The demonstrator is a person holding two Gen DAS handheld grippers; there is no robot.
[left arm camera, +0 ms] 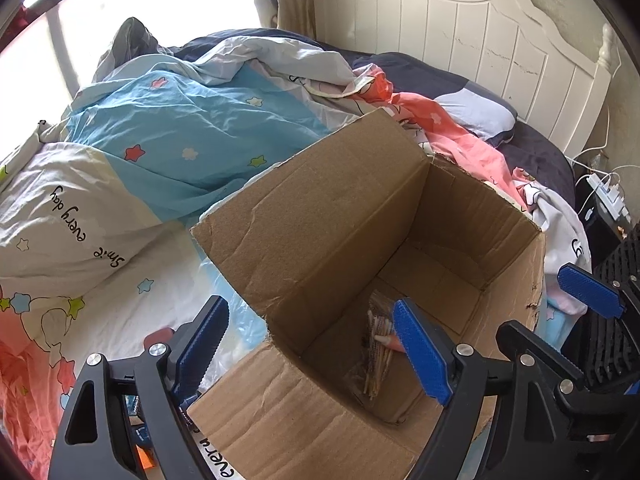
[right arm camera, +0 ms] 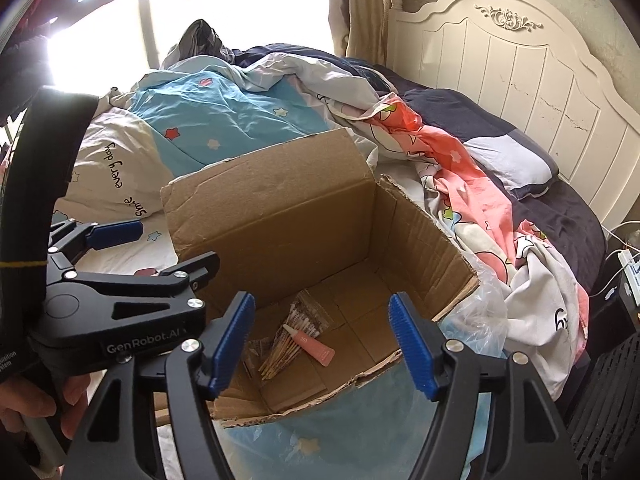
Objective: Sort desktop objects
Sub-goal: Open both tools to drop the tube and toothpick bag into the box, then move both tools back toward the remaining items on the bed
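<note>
An open cardboard box [left arm camera: 328, 216] [right arm camera: 272, 208] stands on the bed. Inside on its floor lie a clear bag of cotton swabs [right arm camera: 286, 350] [left arm camera: 378, 354] and a small pink tube [right arm camera: 310, 343] [left arm camera: 387, 341]. My left gripper [left arm camera: 316, 350] is open and empty, straddling the box's near left wall, one finger inside and one outside; it also shows at the left of the right wrist view [right arm camera: 160, 248]. My right gripper [right arm camera: 322, 346] is open and empty above the box's near edge; its fingertips [left arm camera: 588, 290] show at the right in the left wrist view.
A rumpled blue, white and pink duvet [left arm camera: 192, 128] covers the bed. A white headboard [right arm camera: 520, 72] stands at the back right. A clear plastic bag [right arm camera: 476, 312] lies by the box's right corner. A power strip with cables [left arm camera: 608, 192] sits at far right.
</note>
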